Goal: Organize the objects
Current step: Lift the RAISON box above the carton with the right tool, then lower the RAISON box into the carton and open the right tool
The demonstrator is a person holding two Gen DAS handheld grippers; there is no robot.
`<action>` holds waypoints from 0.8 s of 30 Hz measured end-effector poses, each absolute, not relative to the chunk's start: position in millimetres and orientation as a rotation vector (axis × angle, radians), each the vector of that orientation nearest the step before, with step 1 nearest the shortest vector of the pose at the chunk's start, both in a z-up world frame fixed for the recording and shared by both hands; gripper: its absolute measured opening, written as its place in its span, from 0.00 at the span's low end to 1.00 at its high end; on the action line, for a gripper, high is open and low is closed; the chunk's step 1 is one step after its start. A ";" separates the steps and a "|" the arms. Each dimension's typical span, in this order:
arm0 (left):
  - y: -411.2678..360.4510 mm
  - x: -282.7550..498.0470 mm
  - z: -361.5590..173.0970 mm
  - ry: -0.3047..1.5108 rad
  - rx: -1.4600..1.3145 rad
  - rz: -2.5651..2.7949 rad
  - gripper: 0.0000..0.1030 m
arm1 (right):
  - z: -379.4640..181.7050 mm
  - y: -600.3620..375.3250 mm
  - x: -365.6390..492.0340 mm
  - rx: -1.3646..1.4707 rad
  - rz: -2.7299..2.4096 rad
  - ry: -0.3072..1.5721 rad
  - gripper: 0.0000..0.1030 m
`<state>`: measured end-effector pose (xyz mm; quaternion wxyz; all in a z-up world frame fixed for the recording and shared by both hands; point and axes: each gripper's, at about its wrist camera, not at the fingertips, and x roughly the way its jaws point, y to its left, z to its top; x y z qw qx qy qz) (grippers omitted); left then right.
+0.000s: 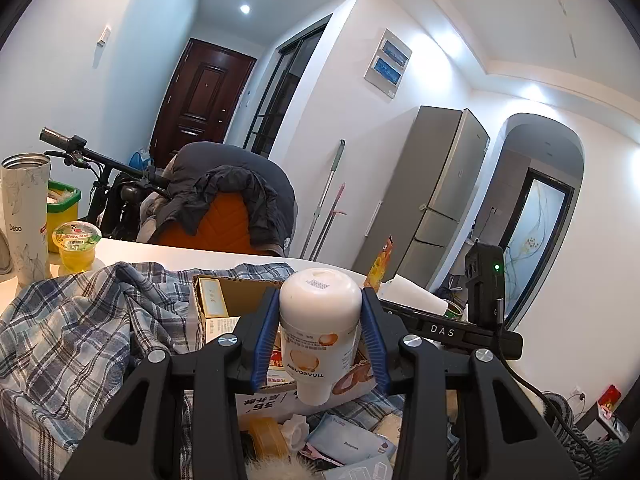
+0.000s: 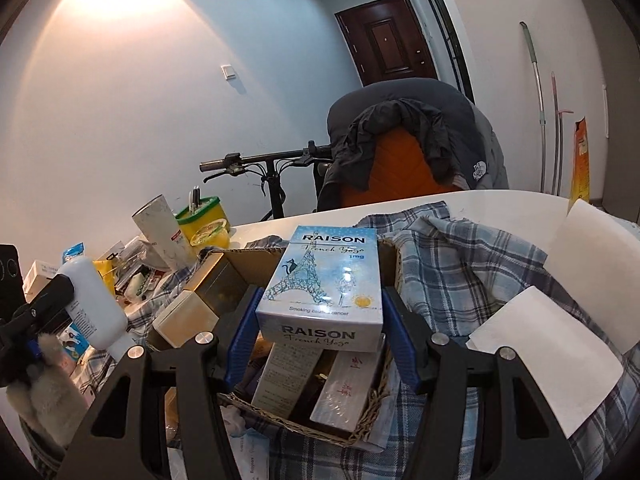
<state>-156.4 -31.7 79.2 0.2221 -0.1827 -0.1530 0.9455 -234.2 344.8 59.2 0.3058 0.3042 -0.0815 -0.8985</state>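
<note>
The left gripper (image 1: 320,340) is clamped on a white bottle (image 1: 318,328), its blue pads pressing both sides, with the bottle held base-up above a cardboard box (image 1: 240,292) that sits just beyond the jaws. The right gripper (image 2: 318,320) holds a blue cigarette pack (image 2: 322,284) squeezed between its pads, hanging over the same cardboard box (image 2: 256,258), which lies directly under and ahead of the jaws. Inside the box, below the pack, several slim cartons already stand packed together, so part of the sorting looks done. Plenty appears left: to the left of the right jaws a heap of small packets and boxes crowds the table (image 2: 460,198), along with a tall cup (image 2: 160,232) and a yellow tub (image 2: 206,220); below the left jaws more loose wrappers lie on the plaid cloth (image 1: 72,320). Both held items seem on their way into the box, not yet set down.
</note>
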 end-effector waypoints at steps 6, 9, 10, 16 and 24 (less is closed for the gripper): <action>-31.0 -157.2 77.2 -0.418 -0.514 2.608 0.41 | 58.4 355.3 -225.7 0.817 -2.345 -0.252 0.56; -30.5 -157.3 76.8 -0.425 -0.513 2.605 0.41 | 59.9 361.8 -226.0 0.812 -2.333 -0.293 0.56; -30.0 -157.3 76.6 -0.424 -0.514 2.604 0.41 | 60.0 362.1 -227.1 0.813 -2.332 -0.295 0.56; -29.2 -158.5 75.2 -0.420 -0.521 2.601 0.41 | 55.6 356.6 -233.1 0.806 -2.330 -0.292 0.59; -28.5 -158.9 73.9 -0.418 -0.522 2.598 0.41 | 60.6 373.7 -231.0 0.739 -2.358 -0.401 0.98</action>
